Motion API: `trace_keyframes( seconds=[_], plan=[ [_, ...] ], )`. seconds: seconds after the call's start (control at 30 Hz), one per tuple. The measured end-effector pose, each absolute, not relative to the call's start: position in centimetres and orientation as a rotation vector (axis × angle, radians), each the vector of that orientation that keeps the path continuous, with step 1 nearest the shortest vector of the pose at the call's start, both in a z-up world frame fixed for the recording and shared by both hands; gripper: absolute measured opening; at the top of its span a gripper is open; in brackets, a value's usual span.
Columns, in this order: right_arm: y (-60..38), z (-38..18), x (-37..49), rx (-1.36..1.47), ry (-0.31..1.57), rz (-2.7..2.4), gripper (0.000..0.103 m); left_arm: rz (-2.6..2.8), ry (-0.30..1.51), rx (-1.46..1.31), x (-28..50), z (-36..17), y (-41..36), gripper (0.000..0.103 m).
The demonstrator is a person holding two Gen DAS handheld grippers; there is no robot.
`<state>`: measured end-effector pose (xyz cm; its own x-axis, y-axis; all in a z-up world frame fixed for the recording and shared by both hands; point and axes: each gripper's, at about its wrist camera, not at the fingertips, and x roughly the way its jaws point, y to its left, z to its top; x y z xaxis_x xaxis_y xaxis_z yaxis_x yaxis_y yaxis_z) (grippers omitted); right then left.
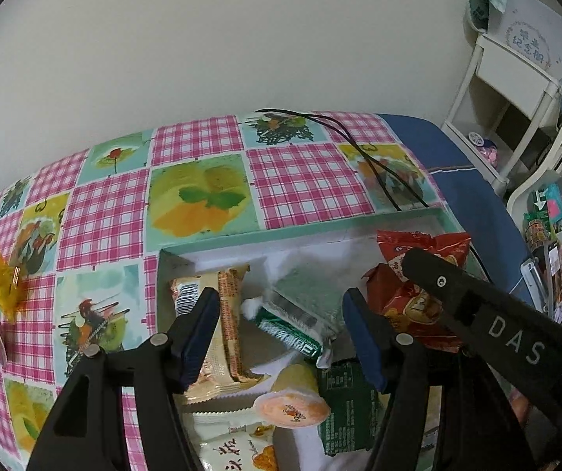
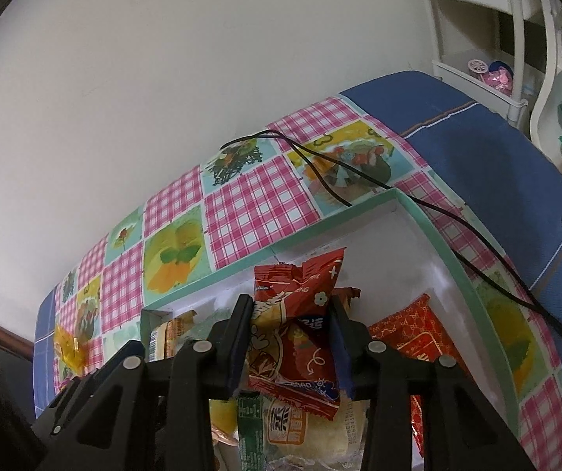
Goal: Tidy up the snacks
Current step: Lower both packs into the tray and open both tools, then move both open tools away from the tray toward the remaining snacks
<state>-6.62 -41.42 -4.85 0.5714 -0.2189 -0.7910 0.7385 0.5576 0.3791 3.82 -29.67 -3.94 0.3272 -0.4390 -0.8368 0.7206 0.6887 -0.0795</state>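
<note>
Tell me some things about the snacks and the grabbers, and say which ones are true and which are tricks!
1. The right gripper is squeezing a red snack packet. True.
2. The left gripper is clamped on a green packet. False: its jaws are open, with the green packet lying loose in the box between them.
3. The snacks lie in a box with a mint-green rim. True.
4. The tablecloth is plain white. False: it has pink checks and fruit pictures.
5. A black cable runs across the table behind the box. True.
</note>
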Motion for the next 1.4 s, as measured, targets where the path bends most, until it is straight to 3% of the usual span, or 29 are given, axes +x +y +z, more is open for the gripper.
trace_keyframes(
  seconds=[0.13, 0.23, 0.67, 0.87, 0.97, 1.4],
  plan=[
    [-41.3, -4.4, -6.9, 0.772, 0.760, -0.645, 0.045, -0.749, 0.993, 0.337, 4.1, -3.4, -29.0, 0.067],
    [-41.0, -3.9, -7.1, 0.761, 0.764, -0.655, 0.053, -0.706, 1.018, 0.335, 4.6, -3.1, -28.1, 0.067],
    [-37.7, -2.7, -7.2, 0.691, 0.831, -0.655, 0.053, -0.516, 1.126, 0.282, 7.2, -3.0, -22.9, 0.070],
    [-34.8, -2.3, -7.3, 0.652, 0.860, -0.637, 0.053, -0.476, 1.118, 0.251, 7.4, -1.8, -20.4, 0.071],
    [-33.5, -2.2, -7.2, 0.626, 0.877, -0.628, 0.053, -0.465, 1.110, 0.243, 7.2, -1.2, -19.2, 0.077],
    [-30.1, -1.4, -8.2, 0.547, 0.910, -0.623, 0.053, -0.433, 1.126, 0.203, 6.2, -0.9, -15.8, 0.077]
  ],
)
